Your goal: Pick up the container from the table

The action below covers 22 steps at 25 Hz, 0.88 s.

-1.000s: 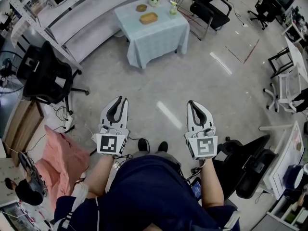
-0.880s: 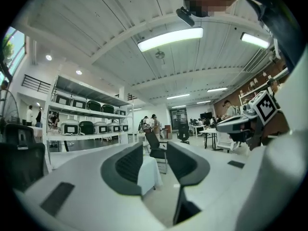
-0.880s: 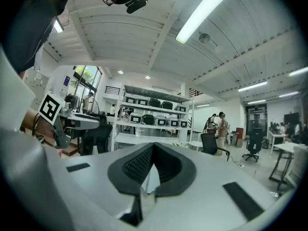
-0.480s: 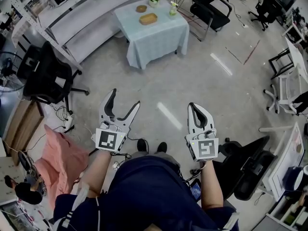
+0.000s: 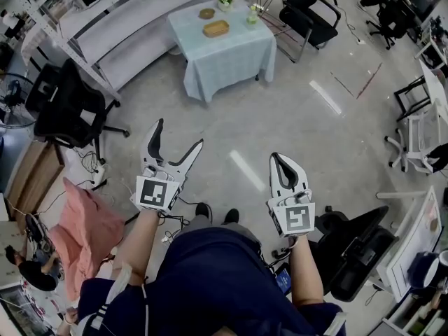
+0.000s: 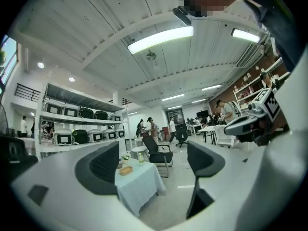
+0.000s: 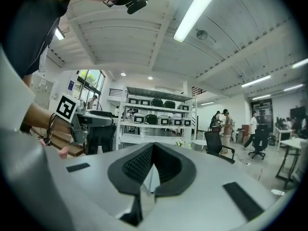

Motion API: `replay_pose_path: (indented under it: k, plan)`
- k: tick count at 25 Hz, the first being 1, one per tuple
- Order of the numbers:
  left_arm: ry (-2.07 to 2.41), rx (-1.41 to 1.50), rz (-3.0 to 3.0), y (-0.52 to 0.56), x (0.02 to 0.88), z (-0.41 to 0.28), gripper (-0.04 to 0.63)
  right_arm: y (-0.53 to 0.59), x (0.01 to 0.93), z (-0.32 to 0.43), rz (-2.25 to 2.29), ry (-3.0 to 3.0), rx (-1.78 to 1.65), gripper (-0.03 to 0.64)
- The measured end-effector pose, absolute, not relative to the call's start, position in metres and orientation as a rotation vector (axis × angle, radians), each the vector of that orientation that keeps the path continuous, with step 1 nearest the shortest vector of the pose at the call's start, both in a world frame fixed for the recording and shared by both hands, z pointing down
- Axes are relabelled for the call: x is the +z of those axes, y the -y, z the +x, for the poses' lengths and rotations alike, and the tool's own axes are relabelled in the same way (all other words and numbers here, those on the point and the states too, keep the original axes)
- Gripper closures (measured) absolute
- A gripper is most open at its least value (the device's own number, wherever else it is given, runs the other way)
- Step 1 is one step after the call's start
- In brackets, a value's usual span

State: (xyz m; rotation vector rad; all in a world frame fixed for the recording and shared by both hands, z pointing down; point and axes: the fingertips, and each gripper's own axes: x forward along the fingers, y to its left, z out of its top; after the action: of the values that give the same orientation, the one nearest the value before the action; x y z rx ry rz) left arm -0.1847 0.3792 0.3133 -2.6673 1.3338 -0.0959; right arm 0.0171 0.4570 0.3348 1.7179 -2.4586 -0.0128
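Your left gripper [image 5: 178, 134]: jaws opening, empty; right gripper [image 5: 283, 158]: closed, empty; open floor [image 5: 280, 117] to the table [image 5: 231, 58] edge

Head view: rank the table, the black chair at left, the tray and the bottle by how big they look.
1. table, only slightly ahead of the chair
2. chair
3. tray
4. bottle, smallest
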Motion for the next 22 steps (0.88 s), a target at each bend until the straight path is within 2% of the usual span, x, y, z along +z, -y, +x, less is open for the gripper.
replay_pose_path:
  k: [12,22]
  plan:
    - [-1.336,-0.102,-2.654,-0.304,0.317,-0.167,0.152,-0.412,0.352,0.035,1.696,2.439,0.034,0.615]
    - [-1.269,-0.028,-2.663,-0.151,0.317,-0.177,0.152,-0.263,0.367,0.025,1.743,2.382,0.071,0.615]
